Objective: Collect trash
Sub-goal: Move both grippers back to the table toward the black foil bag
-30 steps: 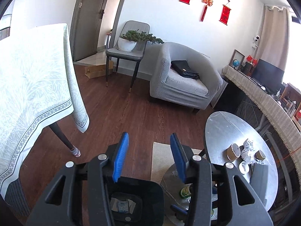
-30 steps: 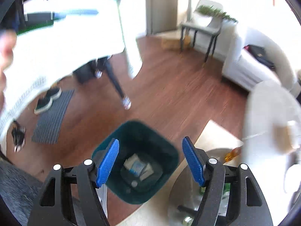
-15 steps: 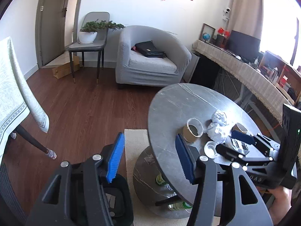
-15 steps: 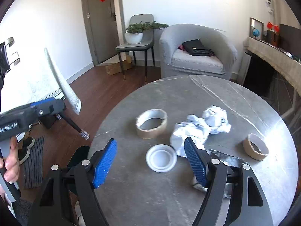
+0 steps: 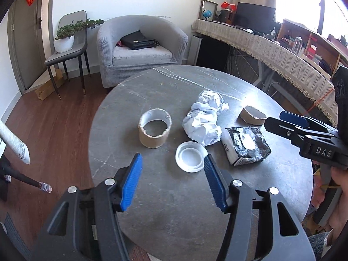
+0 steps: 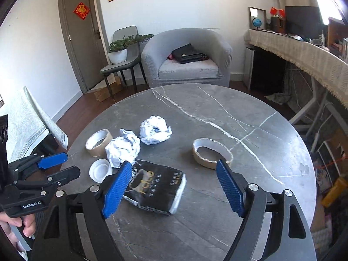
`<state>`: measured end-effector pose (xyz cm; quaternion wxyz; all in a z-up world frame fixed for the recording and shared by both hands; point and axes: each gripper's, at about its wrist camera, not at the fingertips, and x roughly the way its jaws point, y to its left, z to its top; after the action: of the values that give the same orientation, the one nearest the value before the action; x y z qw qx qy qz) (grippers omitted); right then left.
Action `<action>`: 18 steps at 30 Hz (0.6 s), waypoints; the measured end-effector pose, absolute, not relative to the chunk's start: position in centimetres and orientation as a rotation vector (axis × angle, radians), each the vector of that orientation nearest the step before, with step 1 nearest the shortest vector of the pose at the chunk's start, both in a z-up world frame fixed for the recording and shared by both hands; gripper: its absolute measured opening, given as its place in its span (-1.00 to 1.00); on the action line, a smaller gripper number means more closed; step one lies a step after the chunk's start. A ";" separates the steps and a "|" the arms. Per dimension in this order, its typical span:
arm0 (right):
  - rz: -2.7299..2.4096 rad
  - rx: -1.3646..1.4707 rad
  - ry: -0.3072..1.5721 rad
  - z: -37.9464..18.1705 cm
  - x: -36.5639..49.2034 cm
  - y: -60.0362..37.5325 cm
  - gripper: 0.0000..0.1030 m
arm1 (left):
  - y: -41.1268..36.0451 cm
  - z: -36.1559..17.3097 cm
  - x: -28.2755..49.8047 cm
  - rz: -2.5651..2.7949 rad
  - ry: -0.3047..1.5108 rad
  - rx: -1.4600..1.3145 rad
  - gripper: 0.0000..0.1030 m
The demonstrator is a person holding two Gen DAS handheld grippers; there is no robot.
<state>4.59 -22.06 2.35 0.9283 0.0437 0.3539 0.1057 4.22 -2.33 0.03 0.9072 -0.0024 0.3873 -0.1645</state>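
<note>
On the round grey marble table (image 5: 174,213) lie a cardboard tape core (image 5: 154,130), a white plastic lid (image 5: 190,156), crumpled white paper (image 5: 204,119), a black snack packet (image 5: 245,145) and a flat tape core (image 5: 253,114). My left gripper (image 5: 173,180) is open and empty, just short of the lid. My right gripper (image 6: 174,184) is open and empty, its jaws on either side of the black packet (image 6: 156,187). The right wrist view also shows the paper balls (image 6: 155,130), lid (image 6: 101,169) and both cores (image 6: 99,142), (image 6: 212,154).
A grey armchair (image 5: 141,50) with a black bag stands behind the table. A chair with a potted plant (image 5: 65,41) is at the left. A cloth-covered table (image 6: 24,121) is at the far left, a long sideboard (image 5: 271,43) at the right.
Both grippers have swung up from the green bin on the floor to the tabletop and moved closer to the trash. The bin is out of view now.
</note>
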 end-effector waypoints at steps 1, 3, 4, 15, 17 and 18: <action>0.212 0.099 0.729 2.3 4.5 -22.5 0.57 | -2.8 -0.2 4.4 -0.345 0.806 -0.004 0.18; 0.198 0.103 0.735 2.1 4.4 -23.5 0.57 | -3.5 -0.7 4.7 -0.344 0.817 0.011 0.17; 0.193 0.105 0.737 2.0 4.3 -23.9 0.58 | -3.9 -1.0 4.8 -0.343 0.822 0.018 0.17; 0.237 0.165 0.779 1.3 3.5 -25.8 0.63 | -6.1 -2.4 5.8 -0.344 0.850 0.031 -0.06; 0.255 0.169 0.783 1.3 3.3 -25.5 0.64 | -6.3 -2.4 5.8 -0.345 0.848 0.036 -0.13; 0.263 0.172 0.787 1.2 3.3 -25.4 0.65 | -6.3 -2.4 5.8 -0.345 0.848 0.035 -0.15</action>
<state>3.31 -25.45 1.20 0.9116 0.0834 0.3817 0.1278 5.85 -6.30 -2.39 0.8969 0.0168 0.4092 -0.1667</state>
